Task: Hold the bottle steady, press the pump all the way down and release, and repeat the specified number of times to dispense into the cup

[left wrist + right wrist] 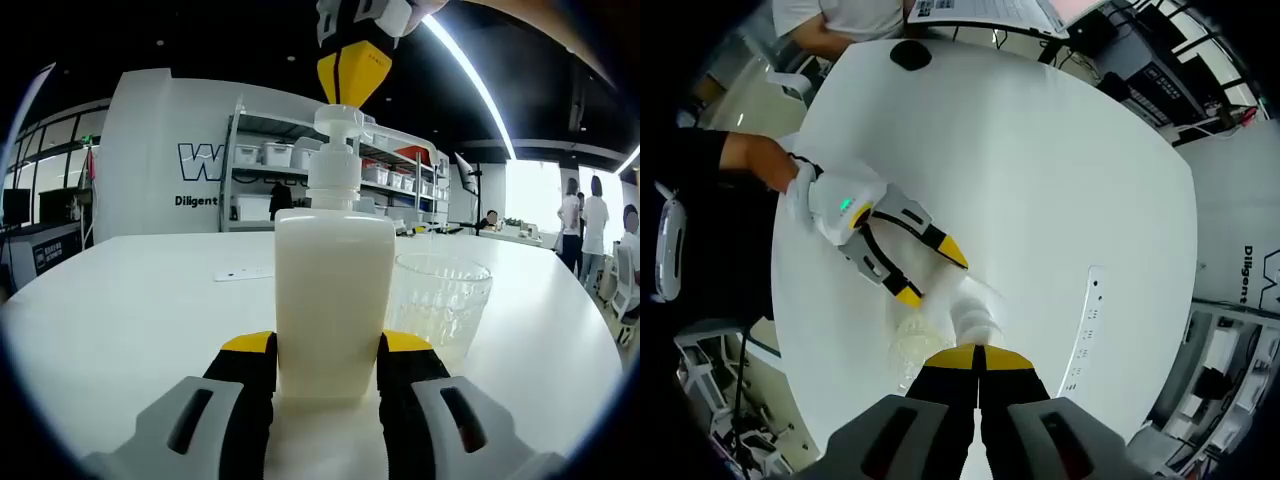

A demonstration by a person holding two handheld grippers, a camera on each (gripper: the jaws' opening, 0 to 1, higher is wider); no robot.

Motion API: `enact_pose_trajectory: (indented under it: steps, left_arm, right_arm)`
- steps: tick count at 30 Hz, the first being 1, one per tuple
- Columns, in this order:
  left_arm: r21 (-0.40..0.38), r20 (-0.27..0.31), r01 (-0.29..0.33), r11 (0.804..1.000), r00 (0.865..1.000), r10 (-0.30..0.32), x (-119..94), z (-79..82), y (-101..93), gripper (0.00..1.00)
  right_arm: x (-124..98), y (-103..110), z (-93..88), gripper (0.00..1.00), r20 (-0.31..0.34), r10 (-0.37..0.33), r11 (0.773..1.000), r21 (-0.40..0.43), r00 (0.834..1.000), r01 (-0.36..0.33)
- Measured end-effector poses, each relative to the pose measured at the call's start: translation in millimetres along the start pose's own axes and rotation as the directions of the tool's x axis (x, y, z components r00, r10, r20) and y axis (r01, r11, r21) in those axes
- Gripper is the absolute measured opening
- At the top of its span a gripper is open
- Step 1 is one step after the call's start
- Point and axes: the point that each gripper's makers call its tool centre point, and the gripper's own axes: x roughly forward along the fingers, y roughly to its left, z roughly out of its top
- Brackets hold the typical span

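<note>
A cream pump bottle (334,300) stands upright on the white table (130,310), and my left gripper (328,345) is shut on its lower body with one yellow-tipped jaw on each side. A clear glass cup (441,300) stands just right of the bottle, under the nozzle. My right gripper (352,72) comes down from above, its jaws shut together, tips at the white pump head (339,118). Looking down in the right gripper view, the right gripper (980,356) sits over the pump head (973,320), with the cup (915,340) beside it and the left gripper (932,272) around the bottle.
A thin white strip (243,274) lies on the table behind the bottle. A black round object (910,55) rests near the far table edge. A gloved hand (805,192) holds the left gripper. Shelves with bins (300,160) and people (580,220) stand beyond the table.
</note>
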Motion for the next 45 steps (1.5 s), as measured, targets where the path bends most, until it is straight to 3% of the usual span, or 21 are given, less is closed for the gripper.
enact_pose_trajectory:
  steps: [7, 17, 30, 45]
  left_arm:
    - [-0.002, 0.003, 0.000, 1.000, 1.000, 0.000, -1.4, -0.1, -1.0, 0.38]
    - [-0.002, 0.006, -0.002, 1.000, 1.000, 0.002, -2.1, -0.1, -1.2, 0.38]
    - [-0.006, 0.012, -0.004, 1.000, 1.000, 0.005, -3.1, -0.3, -1.1, 0.38]
    - [-0.010, 0.016, -0.007, 1.000, 1.000, 0.007, -4.7, -0.7, -1.2, 0.38]
  right_arm:
    - [0.1, -0.2, 0.5, 0.00, -0.020, -0.008, 1.000, -0.008, 1.000, 0.008]
    - [1.2, -1.0, 0.0, 0.00, 0.005, -0.004, 1.000, 0.000, 1.000, 0.004]
    - [2.8, 0.3, 0.5, 0.00, -0.032, -0.019, 1.000, -0.016, 0.999, 0.018]
    - [3.1, 0.2, 0.2, 0.00, -0.014, -0.020, 1.000, -0.003, 1.000, 0.020]
